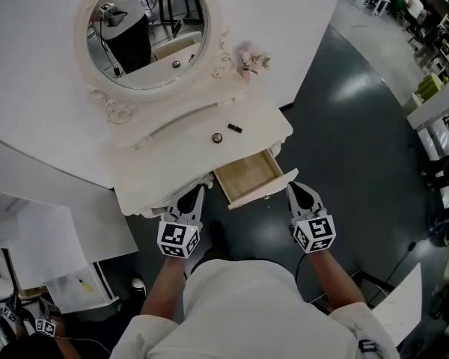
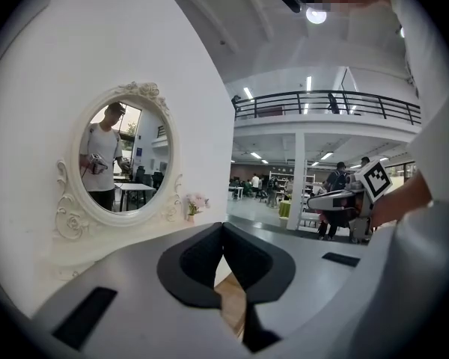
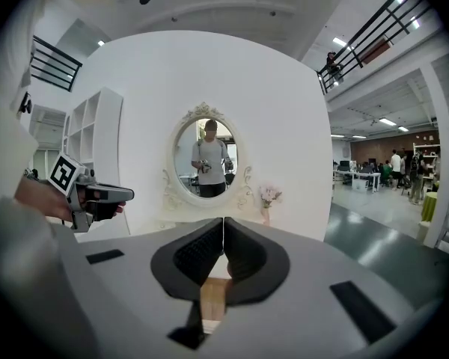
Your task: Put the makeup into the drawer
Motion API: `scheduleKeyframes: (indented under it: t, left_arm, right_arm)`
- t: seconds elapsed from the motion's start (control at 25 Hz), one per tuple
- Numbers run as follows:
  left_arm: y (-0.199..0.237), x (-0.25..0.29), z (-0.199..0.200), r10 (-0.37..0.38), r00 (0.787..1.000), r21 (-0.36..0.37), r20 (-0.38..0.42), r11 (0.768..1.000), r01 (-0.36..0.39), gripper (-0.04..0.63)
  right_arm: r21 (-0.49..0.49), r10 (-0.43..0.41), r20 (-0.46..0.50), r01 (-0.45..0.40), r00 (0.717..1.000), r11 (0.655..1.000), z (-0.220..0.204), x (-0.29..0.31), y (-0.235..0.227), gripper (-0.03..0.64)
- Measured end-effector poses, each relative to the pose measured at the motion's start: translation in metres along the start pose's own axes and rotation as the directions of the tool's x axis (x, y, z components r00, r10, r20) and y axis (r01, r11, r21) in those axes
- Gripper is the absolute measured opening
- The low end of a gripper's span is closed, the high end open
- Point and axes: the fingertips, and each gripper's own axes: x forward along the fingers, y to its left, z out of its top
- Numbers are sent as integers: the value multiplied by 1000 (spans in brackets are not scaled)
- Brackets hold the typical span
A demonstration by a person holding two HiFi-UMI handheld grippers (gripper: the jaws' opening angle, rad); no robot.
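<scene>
The drawer (image 1: 247, 176) is standing open and looking empty, while a round makeup piece (image 1: 217, 137) and a dark makeup stick (image 1: 234, 128) are lying on the counter (image 1: 165, 159) just behind it, so both are waiting to be picked. The left gripper (image 1: 188, 198) and right gripper (image 1: 303, 194) are hovering either side of the drawer, both closed on nothing. The mirror (image 1: 146, 36) and flowers (image 1: 251, 58) are standing farther back, probably not blocking the reach.

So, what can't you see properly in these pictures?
- Head view: the round makeup piece and black stick on the dresser top are too small to identify.
- Left gripper view: the left tool blocks them; only a sliver of drawer shows.
- Right gripper view: the right tool blocks them too.
</scene>
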Motion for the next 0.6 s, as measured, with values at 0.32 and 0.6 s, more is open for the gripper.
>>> scheduleKeyframes:
  t: [0.32,0.6]
  left_arm:
    - [52,38,10,-94,995,35,-24,995,95,15]
    - [84,63,11,-140,989,42,-47,989,142,15]
  right_arm:
    - [6,-71,-1,71,998,997,18,51,12,28]
    - [12,-127,-17,127,992,992,21,71,15,28]
